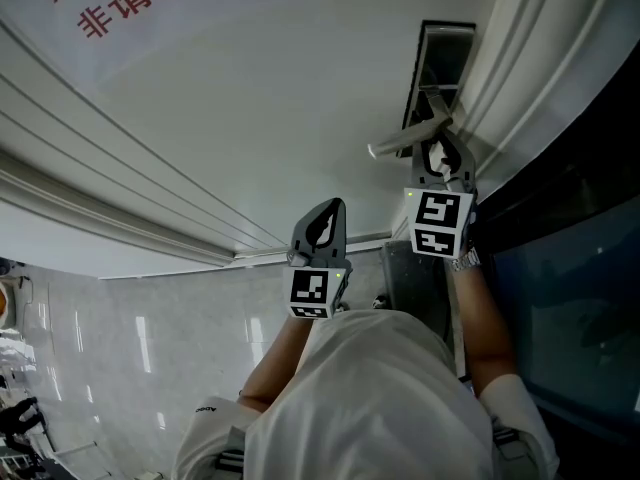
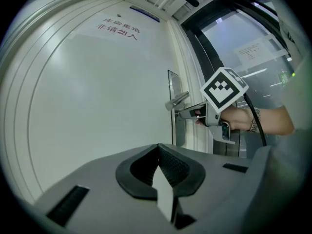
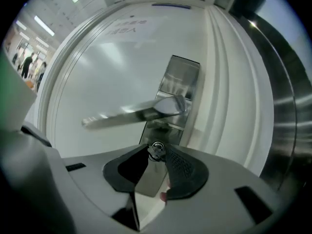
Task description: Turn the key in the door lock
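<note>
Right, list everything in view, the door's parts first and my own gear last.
door: one, white, fills most of the head view
lettering: red, high on the door
lock plate: one, silver, at the door's edge
door handle: one, silver lever, on the plate
key: one, silver, in the lock below the handle
glass panel: dark, right of the door
floor: pale glossy tiles, lower left
shirt: one, white, bottom of the head view
wristwatch: one, silver, right wrist
left gripper: grey, jaws together, empty, short of the door
right gripper: grey, jaws closed on the key
</note>
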### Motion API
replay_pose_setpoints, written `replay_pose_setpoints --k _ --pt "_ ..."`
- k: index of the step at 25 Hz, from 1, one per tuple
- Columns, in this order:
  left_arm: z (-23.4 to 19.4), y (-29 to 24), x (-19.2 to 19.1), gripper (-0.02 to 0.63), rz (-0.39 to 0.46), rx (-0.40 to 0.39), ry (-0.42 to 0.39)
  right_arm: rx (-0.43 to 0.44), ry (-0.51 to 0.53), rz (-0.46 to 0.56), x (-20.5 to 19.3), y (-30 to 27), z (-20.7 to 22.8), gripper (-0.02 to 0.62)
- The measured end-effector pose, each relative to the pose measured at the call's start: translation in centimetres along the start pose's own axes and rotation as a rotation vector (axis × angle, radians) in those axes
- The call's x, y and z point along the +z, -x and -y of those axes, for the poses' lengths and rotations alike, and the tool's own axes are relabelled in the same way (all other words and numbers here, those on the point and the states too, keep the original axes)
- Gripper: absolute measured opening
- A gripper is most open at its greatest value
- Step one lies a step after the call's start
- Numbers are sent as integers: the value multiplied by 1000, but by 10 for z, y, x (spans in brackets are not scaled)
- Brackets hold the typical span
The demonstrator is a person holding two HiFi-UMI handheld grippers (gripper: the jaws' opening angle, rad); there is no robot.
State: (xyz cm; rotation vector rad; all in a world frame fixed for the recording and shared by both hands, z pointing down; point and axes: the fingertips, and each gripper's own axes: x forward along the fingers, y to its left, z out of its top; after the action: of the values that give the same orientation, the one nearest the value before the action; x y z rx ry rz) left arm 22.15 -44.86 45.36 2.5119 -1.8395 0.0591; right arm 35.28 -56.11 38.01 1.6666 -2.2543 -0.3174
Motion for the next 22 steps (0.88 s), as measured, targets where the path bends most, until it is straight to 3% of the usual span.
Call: replay_pose_setpoints --k 22 --pt "21 11 2 9 -4 -21 -4 70 -311 -35 -5 0 5 114"
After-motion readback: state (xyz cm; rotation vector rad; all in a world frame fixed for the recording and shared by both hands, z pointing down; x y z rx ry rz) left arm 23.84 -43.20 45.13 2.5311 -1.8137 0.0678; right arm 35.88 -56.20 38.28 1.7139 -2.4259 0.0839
